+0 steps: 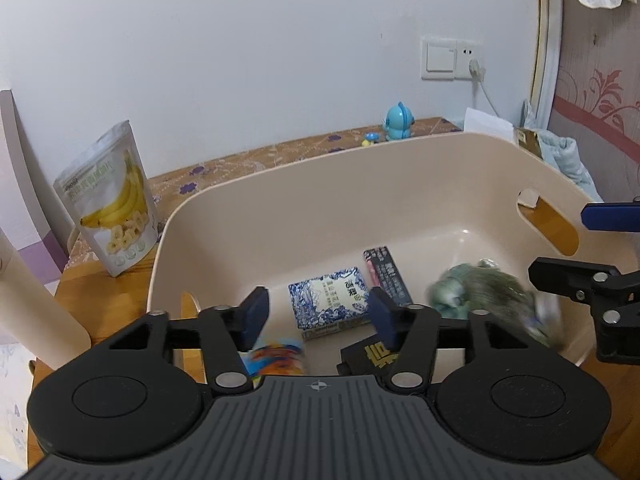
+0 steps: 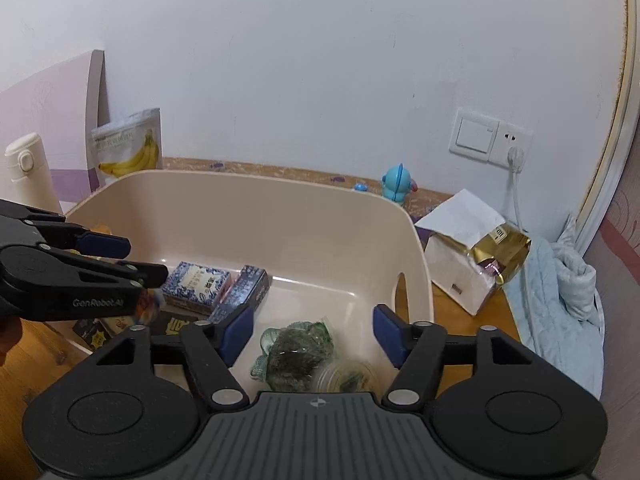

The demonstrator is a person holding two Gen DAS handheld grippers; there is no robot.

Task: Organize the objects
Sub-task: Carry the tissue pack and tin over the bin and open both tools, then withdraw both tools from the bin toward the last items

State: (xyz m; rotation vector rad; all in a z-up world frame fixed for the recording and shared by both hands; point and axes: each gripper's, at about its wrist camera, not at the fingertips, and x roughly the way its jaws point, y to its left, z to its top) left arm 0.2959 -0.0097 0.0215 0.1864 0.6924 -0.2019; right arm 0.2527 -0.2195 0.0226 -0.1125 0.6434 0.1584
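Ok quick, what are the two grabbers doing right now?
Left gripper: jaws open, holding nothing.
Right gripper: jaws open, holding nothing, green packet lying below it.

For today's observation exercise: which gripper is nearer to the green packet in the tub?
Right. The right gripper hangs open directly over the green packet, which lies below its jaws. The left gripper hangs open over the blue-and-white box, off to the packet's side.

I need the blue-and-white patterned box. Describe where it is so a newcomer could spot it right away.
Find the big beige plastic bin on the wooden table. On its floor, toward the left, lies the blue-and-white patterned box, flat, with a narrow dark box along its right side. It is the only item with a porcelain-style blue print; the green packet further right is soft and crinkly.
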